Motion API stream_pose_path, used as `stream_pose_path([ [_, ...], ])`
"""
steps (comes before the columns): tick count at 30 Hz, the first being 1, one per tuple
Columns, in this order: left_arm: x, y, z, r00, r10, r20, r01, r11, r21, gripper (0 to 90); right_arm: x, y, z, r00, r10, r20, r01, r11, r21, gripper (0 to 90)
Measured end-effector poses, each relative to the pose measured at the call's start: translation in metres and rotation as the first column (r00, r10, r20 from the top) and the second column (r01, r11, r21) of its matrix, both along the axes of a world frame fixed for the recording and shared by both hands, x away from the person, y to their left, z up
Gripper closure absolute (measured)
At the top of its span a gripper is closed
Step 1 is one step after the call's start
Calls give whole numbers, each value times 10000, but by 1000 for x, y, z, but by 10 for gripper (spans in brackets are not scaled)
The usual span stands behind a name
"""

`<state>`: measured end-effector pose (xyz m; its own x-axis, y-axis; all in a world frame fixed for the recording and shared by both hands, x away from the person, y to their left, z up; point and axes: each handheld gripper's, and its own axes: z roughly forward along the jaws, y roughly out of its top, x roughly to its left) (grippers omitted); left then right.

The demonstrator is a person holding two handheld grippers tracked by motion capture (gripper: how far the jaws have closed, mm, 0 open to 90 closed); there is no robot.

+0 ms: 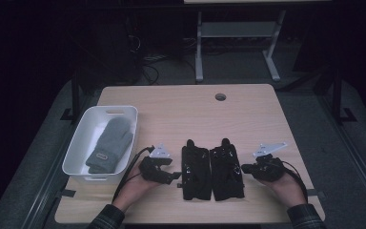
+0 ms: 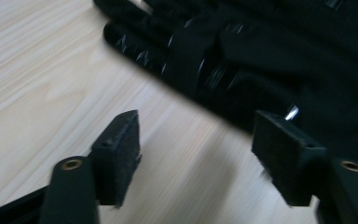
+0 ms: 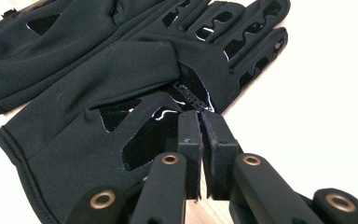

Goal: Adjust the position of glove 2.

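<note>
Two black gloves lie side by side, fingers pointing away, near the table's front edge: the left glove (image 1: pixel 195 171) and the right glove (image 1: pixel 226 169). My left gripper (image 1: pixel 174 176) sits just left of the left glove. In the left gripper view it (image 2: pixel 196 126) stands open over bare wood, with the left glove (image 2: pixel 261 56) just beyond its right jaw. My right gripper (image 1: pixel 245 168) rests at the right glove's outer edge. Its jaws (image 3: pixel 201 116) are shut together with nothing seen between them, the tips at the palm edge of the right glove (image 3: pixel 121 93).
A white bin (image 1: pixel 76 143) at the front left of the wooden table (image 1: pixel 195 114) holds a grey mitten (image 1: pixel 109 143). A cable hole (image 1: pixel 220 97) is at the far side. A desk frame (image 1: pixel 238 33) stands on the floor beyond.
</note>
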<state>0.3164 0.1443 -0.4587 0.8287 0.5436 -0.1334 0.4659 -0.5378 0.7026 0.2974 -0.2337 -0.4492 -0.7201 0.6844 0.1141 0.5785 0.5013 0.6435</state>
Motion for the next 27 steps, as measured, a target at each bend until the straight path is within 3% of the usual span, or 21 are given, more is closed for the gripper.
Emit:
stream_pose_path([
  [4,5,-10,3,9998,183,-121,-184,9998,-114,424,0,2,1,10000,59,63,-58,10000,-55,864],
  [6,7,-16,2,9999,104,-107,-103,9999,125,442,0,3,1,9999,101,63,-100,9999,-74,869],
  [11,10,-28,-4,9989,260,-379,-253,9995,190,455,3,3,0,9998,113,136,-112,9999,-87,892],
  [13,12,-29,-6,9992,192,-364,-178,9992,368,452,4,4,-1,9997,142,191,-141,9999,-69,900],
  [19,10,-31,-6,9992,251,-315,-240,9991,337,473,9,9,-2,9997,150,187,-149,9999,-49,900],
  [27,10,-32,-6,9984,450,-334,-438,9984,361,685,15,14,-10,9993,331,-159,-335,9991,-265,900],
])
